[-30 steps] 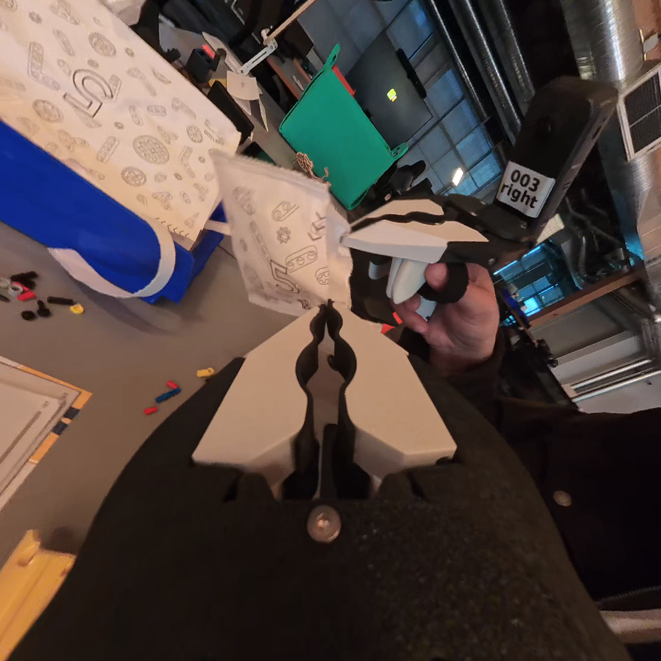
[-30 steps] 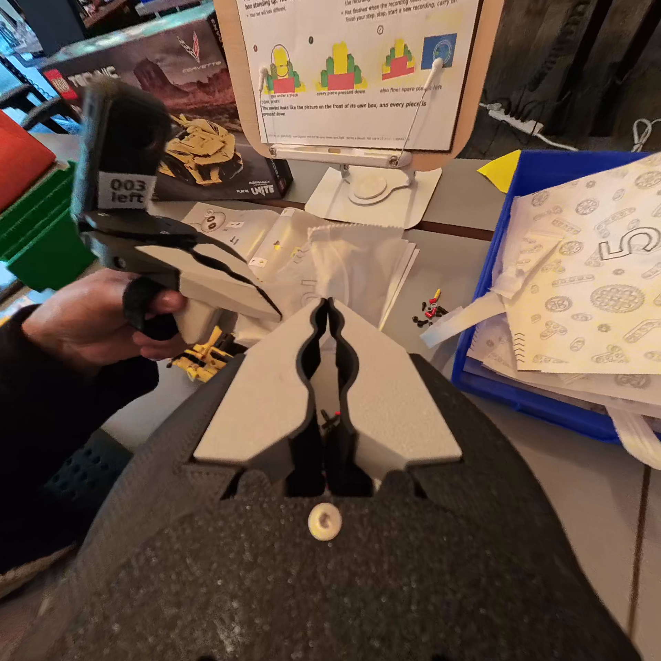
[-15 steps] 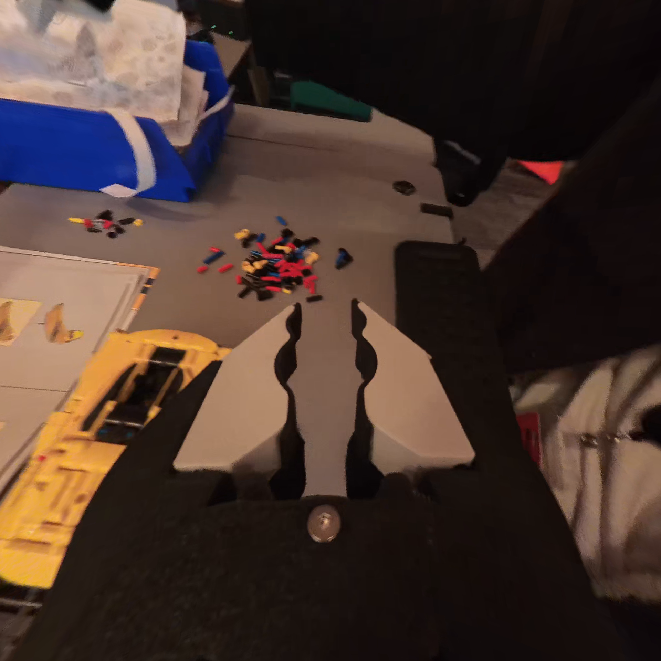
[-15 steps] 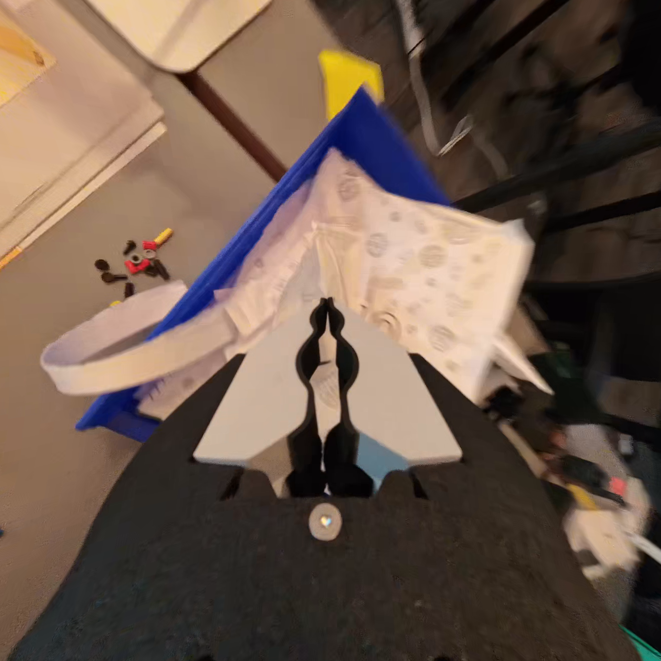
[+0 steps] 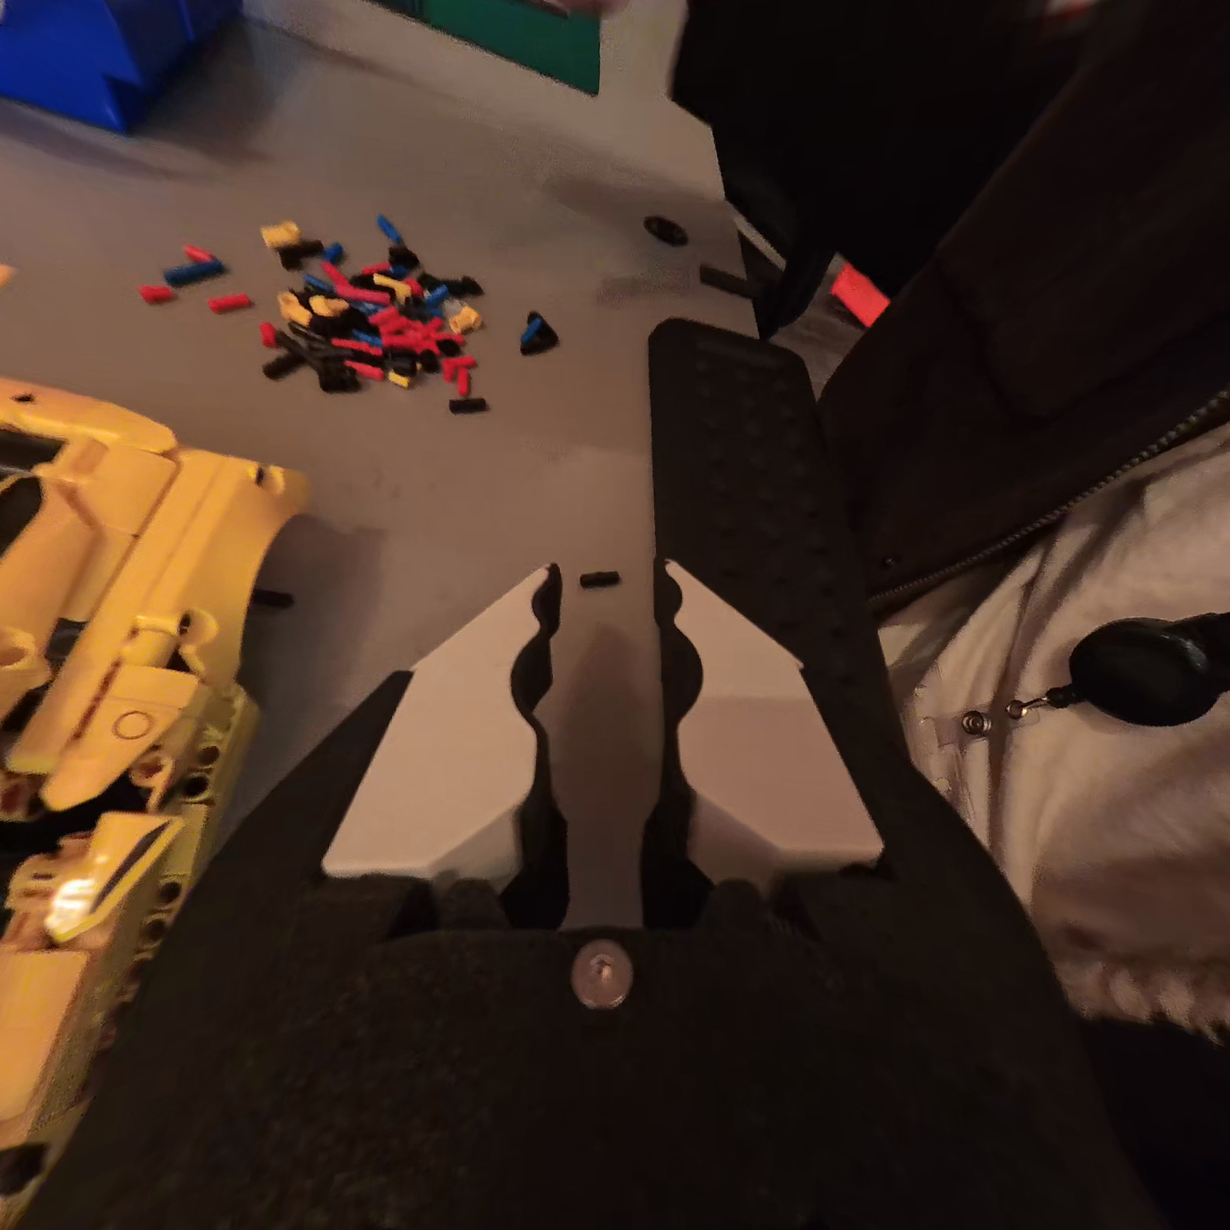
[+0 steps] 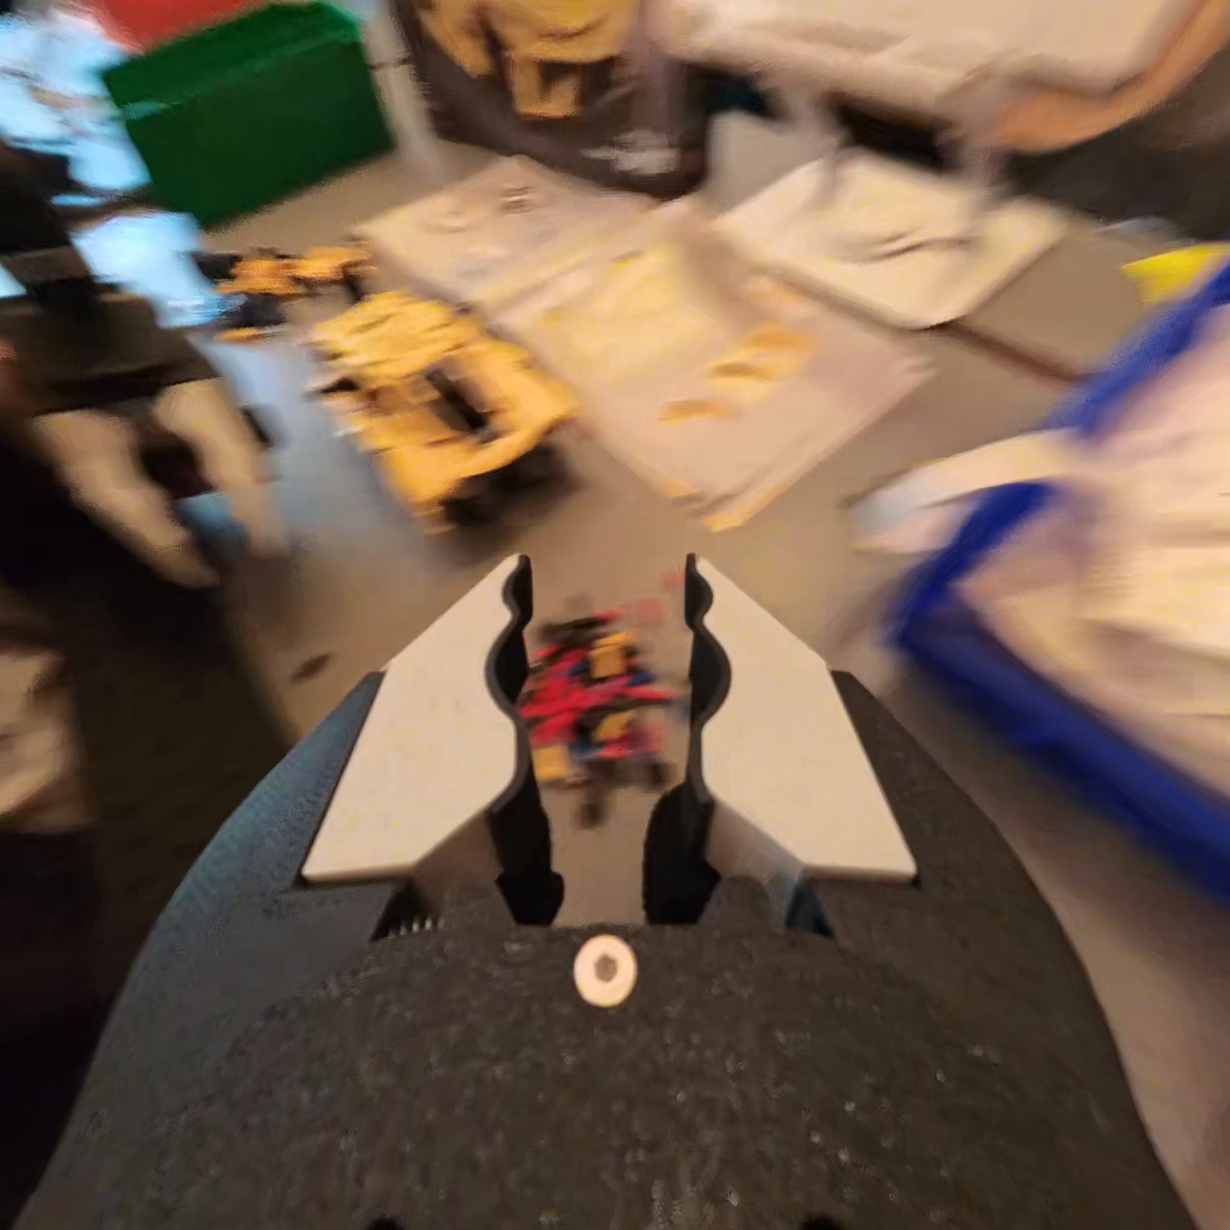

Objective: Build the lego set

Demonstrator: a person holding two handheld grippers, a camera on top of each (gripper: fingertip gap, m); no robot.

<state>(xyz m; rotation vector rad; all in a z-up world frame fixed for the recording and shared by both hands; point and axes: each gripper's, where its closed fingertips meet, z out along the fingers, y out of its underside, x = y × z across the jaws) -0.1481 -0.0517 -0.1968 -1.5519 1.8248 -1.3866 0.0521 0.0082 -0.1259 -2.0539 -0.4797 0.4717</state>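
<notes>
A half-built yellow lego car [image 5: 113, 639] lies at the left of the left wrist view and shows blurred in the right wrist view [image 6: 439, 406]. A pile of small red, blue, black and yellow pieces [image 5: 373, 319] lies on the grey table beyond it. My left gripper [image 5: 606, 572] is open and empty, low over the table, with a small black pin [image 5: 599, 580] between its tips. My right gripper [image 6: 607, 566] is open and empty, and the pile of pieces [image 6: 599, 699] shows between its fingers.
A blue bin [image 5: 100, 53] holding paper bags [image 6: 1131, 532] stands at the table's right side. A green box [image 6: 246, 100] and instruction sheets [image 6: 665, 333] lie at the back. A black perforated strip [image 5: 745, 506] and the person's jacket [image 5: 1065, 333] are right of my left gripper. The gap from one gripper's tips to the other's is roughly 25 cm.
Both grippers let go of the paper bag they pulled between them; the right carried it over the blue bin. Both now point down at the table, open, the right still moving fast.
</notes>
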